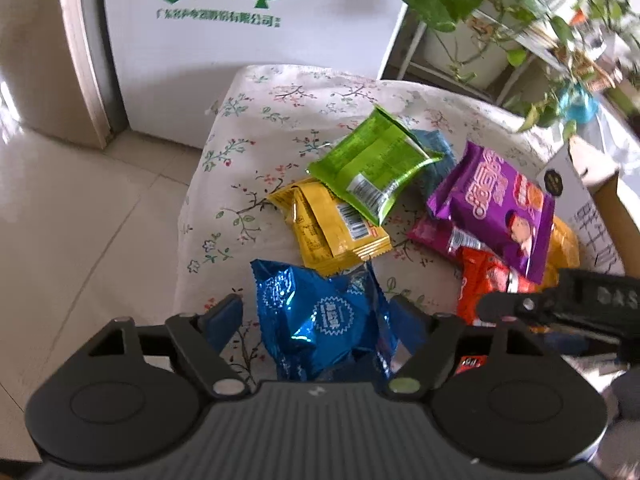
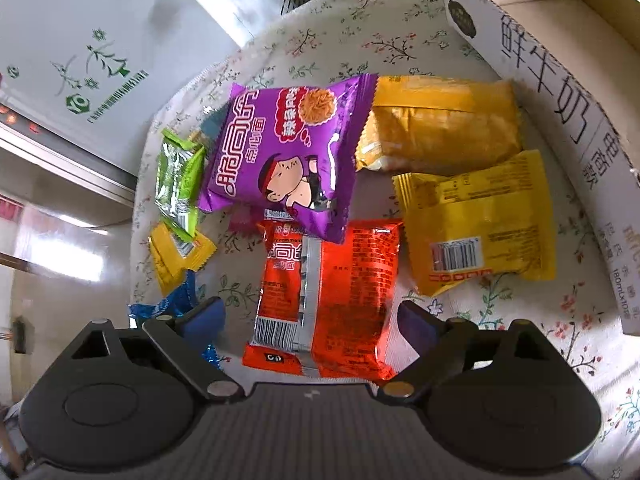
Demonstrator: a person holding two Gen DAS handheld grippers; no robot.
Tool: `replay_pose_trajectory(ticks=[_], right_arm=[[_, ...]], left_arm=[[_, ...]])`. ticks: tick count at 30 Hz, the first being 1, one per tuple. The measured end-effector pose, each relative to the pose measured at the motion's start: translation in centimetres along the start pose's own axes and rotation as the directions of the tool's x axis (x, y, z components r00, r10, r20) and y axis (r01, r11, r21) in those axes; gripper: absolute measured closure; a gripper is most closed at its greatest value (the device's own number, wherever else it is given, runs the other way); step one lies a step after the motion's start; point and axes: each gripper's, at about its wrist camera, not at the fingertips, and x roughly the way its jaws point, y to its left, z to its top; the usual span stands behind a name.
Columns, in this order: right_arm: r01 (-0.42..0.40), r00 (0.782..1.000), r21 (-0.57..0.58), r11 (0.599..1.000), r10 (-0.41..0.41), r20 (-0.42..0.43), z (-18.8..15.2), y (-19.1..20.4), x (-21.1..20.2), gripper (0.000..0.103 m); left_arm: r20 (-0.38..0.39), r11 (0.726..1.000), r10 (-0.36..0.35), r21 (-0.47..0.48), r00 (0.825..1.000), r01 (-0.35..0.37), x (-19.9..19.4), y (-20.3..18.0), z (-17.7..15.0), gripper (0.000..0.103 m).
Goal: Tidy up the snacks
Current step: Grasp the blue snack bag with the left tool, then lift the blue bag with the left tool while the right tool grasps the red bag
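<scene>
Snacks: a loose heap of packets on the floral tablecloth [image 1: 280, 120].
Blue foil packet [image 1: 320, 320]: nearest the left camera, lying between the left gripper [image 1: 318, 314] fingers; the right pad seems to touch its crinkled edge, the left pad stands clear.
Left gripper state: jaws apart, not clamped.
Red packet [image 2: 332, 300]: back side up, between the right gripper [image 2: 310, 320] fingers, gaps on both sides.
Right gripper state: jaws wide, holding nothing.
Purple packet [image 2: 284, 156]: overlaps the red packet's far end.
Yellow packets [image 2: 480, 224]: just beside the red one, near the cardboard box [image 2: 560, 92].
Green packet [image 1: 372, 168]: lies across a small yellow packet [image 1: 332, 232].
</scene>
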Motion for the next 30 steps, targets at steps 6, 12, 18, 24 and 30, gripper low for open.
replay_pose_trajectory(ticks=[6, 12, 18, 24, 30], right_arm=[[0.07, 0.997, -0.057, 0.996, -0.069, 0.018, -0.3, 1.4, 1.2, 0.007], [0.212, 0.976, -0.191, 0.959, -0.199, 0.084, -1.0, 3.1, 2.1, 0.007], [0.256, 0.966, -0.227, 0.94, -0.237, 0.105, -1.1, 3.2, 2.5, 0.005], [0.263, 0.964, -0.253, 0.931, -0.244, 0.105, -1.3, 3.5, 2.7, 0.005], [0.262, 0.964, -0.266, 0.928, -0.24, 0.112, -1.4, 3.6, 2.6, 0.008]], left_arm=[[-0.012, 0.994, 0.056, 0.097, 0.998, -0.054, 0.9, -1.3, -0.6, 0.016], [-0.037, 0.987, 0.104, 0.126, 0.994, -0.099, 2.2, -1.6, -1.1, 0.007], [-0.043, 0.985, 0.119, 0.13, 0.992, -0.113, 3.0, -1.6, -1.6, 0.0], [-0.051, 0.987, 0.115, 0.115, 0.992, -0.108, 3.3, -1.5, -1.5, 0.0], [-0.047, 0.987, 0.119, 0.118, 0.992, -0.112, 3.3, -1.5, -1.5, 0.0]])
